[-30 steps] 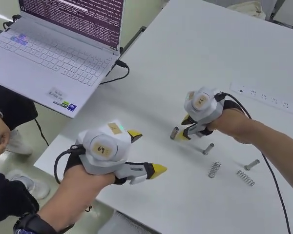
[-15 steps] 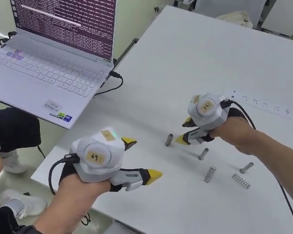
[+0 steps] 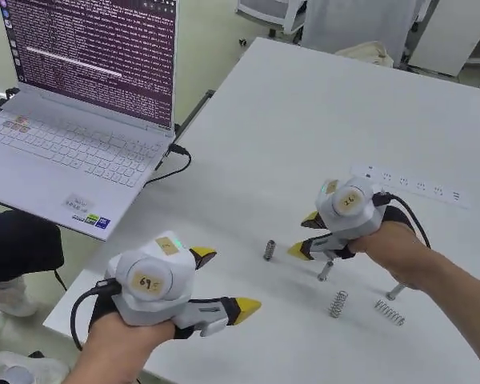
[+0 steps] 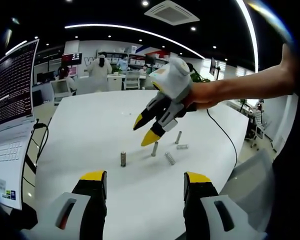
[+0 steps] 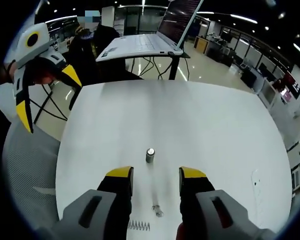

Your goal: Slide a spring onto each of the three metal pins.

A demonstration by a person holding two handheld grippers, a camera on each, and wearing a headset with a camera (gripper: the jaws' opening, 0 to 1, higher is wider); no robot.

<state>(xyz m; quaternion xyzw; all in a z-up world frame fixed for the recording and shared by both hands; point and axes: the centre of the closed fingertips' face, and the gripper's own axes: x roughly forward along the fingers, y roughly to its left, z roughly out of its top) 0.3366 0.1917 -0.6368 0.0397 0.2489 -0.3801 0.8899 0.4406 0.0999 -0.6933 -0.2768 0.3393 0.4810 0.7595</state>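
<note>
A short metal pin with a spring on it (image 3: pixel 269 250) stands upright on the white table (image 3: pixel 304 120); it also appears in the left gripper view (image 4: pixel 123 159) and the right gripper view (image 5: pixel 150 155). Two bare pins (image 3: pixel 325 270) (image 3: pixel 395 291) stand further right, with two loose springs (image 3: pixel 337 303) (image 3: pixel 388 312) lying beside them. My right gripper (image 3: pixel 304 234) hovers open and empty just right of the sprung pin. My left gripper (image 3: pixel 224 280) is open and empty near the table's front edge, left of the pins.
An open laptop (image 3: pixel 80 152) sits at the left on a separate stand, its cable (image 3: pixel 170 172) running onto the table. A white power strip (image 3: pixel 408 186) lies behind the right gripper. The table's front edge is close below the left gripper.
The head camera has tilted up and shifted. My right gripper has drawn back a little to the right of the sprung pin, which stays standing. Both grippers remain open.
</note>
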